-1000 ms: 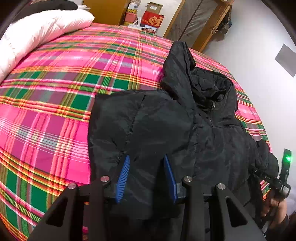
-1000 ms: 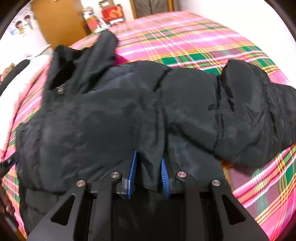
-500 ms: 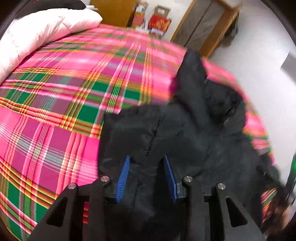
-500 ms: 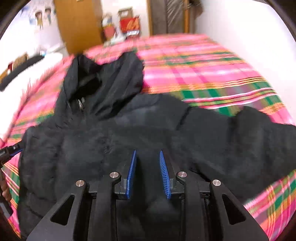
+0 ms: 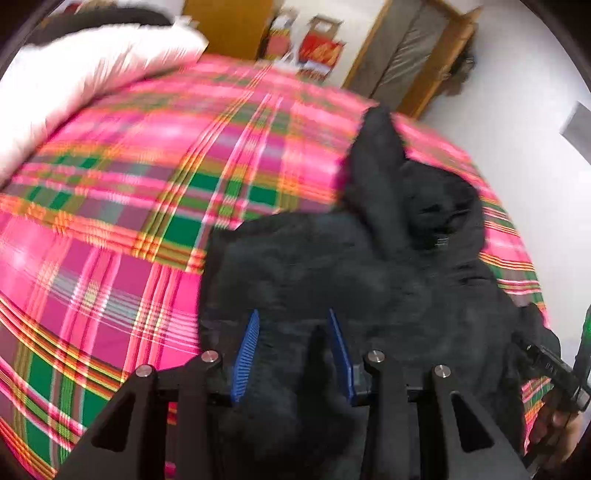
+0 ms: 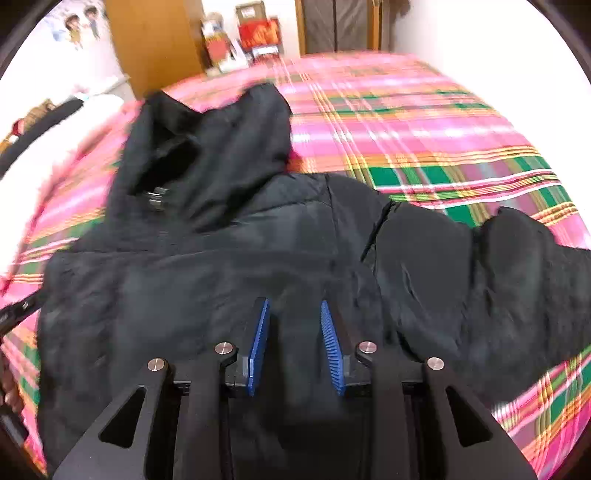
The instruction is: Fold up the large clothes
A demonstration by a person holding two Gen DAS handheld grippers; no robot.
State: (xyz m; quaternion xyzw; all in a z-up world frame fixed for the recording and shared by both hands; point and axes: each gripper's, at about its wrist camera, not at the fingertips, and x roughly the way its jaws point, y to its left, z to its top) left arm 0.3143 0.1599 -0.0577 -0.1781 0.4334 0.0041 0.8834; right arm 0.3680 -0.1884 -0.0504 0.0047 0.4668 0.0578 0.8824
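A black hooded puffer jacket (image 5: 369, 273) lies on a pink and green plaid bed (image 5: 129, 206), hood toward the far end. It also shows in the right wrist view (image 6: 207, 266), with one sleeve (image 6: 498, 280) spread out to the right. My left gripper (image 5: 293, 317) is open just above the jacket's lower left part, nothing between its blue pads (image 5: 245, 350). My right gripper (image 6: 293, 306) is open above the jacket's lower middle, holding nothing. The other gripper shows at the right edge of the left wrist view (image 5: 554, 369).
A white duvet (image 5: 81, 85) lies at the bed's far left. A wooden cabinet (image 6: 155, 40), red boxes (image 6: 258, 33) and a door frame (image 5: 417, 59) stand beyond the bed. A white wall (image 5: 517, 129) runs along the bed's right side.
My right gripper let go of the jacket fold it pinched a second ago, and it stands open, drawn back. The left gripper stayed open and shifted left over the jacket.
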